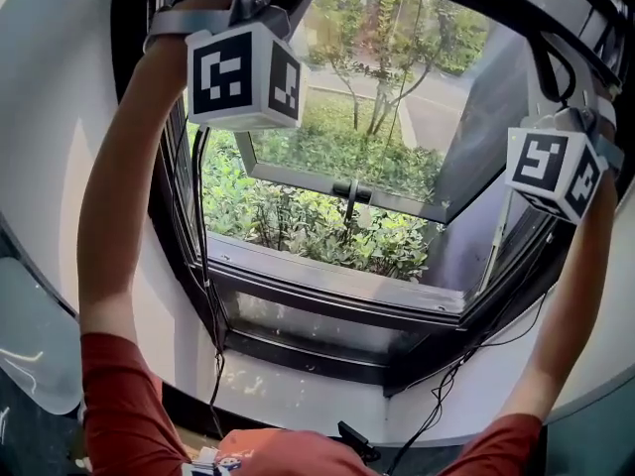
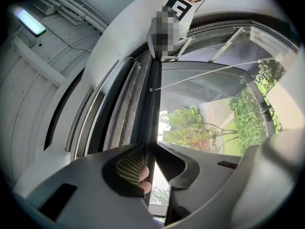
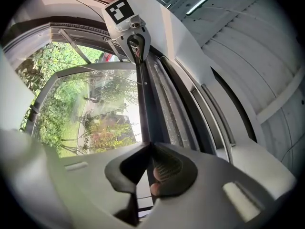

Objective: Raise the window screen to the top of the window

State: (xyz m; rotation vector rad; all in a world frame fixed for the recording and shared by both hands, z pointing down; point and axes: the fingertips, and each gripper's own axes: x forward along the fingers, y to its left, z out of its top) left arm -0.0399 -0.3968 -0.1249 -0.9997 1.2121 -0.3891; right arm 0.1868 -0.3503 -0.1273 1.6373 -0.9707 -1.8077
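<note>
The window screen's dark bar [image 2: 152, 104] runs from between my left gripper's jaws up to the right gripper [image 2: 164, 37] at the far end. My left gripper [image 2: 151, 146] is shut on that bar. From the other side the same bar [image 3: 145, 109] leads up to the left gripper [image 3: 136, 39]. My right gripper [image 3: 148, 144] is shut on it too. In the head view both arms are raised. The left marker cube [image 1: 243, 72] and the right marker cube [image 1: 556, 172] are high in front of the window, and the jaws are hidden above them.
An open glass sash [image 1: 347, 191] swings outward above the dark sill [image 1: 327, 281], with bushes and trees beyond. Cables [image 1: 203, 266] hang down the left frame. Grey mesh [image 3: 169, 109] and frame rails lie beside the bar. A ceiling light [image 2: 28, 20] glows overhead.
</note>
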